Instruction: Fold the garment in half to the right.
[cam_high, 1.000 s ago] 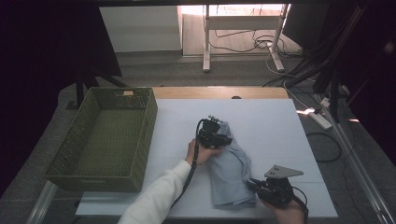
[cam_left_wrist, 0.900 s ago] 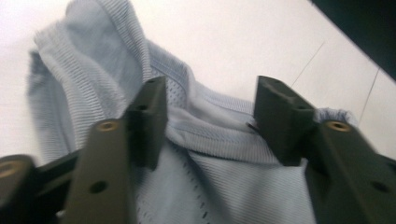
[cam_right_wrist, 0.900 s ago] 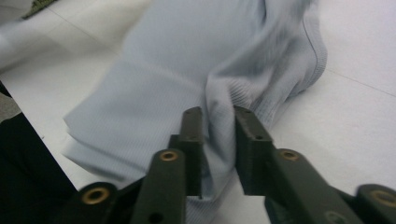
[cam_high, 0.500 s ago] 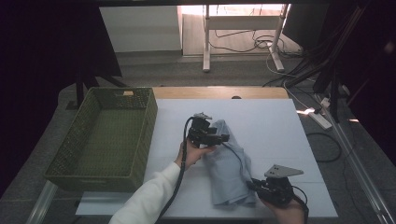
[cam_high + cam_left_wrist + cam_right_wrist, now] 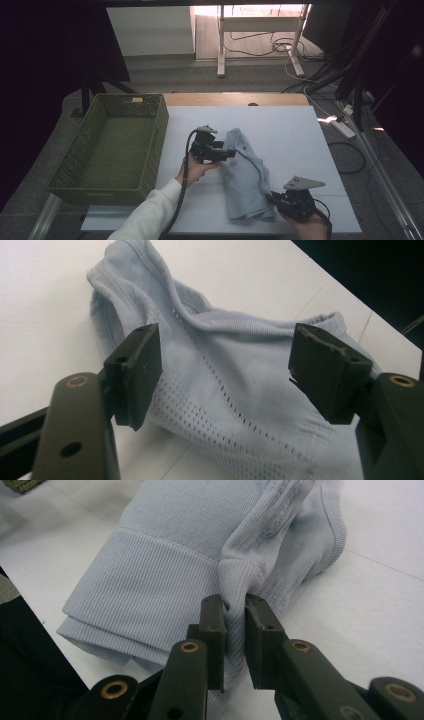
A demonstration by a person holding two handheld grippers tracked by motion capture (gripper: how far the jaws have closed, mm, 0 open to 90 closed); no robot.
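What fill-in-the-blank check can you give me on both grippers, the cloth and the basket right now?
1. The right gripper is shut on the ____.
2. The left gripper has its jaws ____.
3. The light blue cloth lies on the ____ table.
4. The green basket holds ____.
Missing: cloth; open; white; nothing

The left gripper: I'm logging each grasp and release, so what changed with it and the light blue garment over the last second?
The left gripper drew back toward the basket, off the light blue garment where it sat a second ago; its fingers now stand open with the cloth's far end between them, ungripped. The right gripper stayed shut on the near hem, and the garment kept its place.
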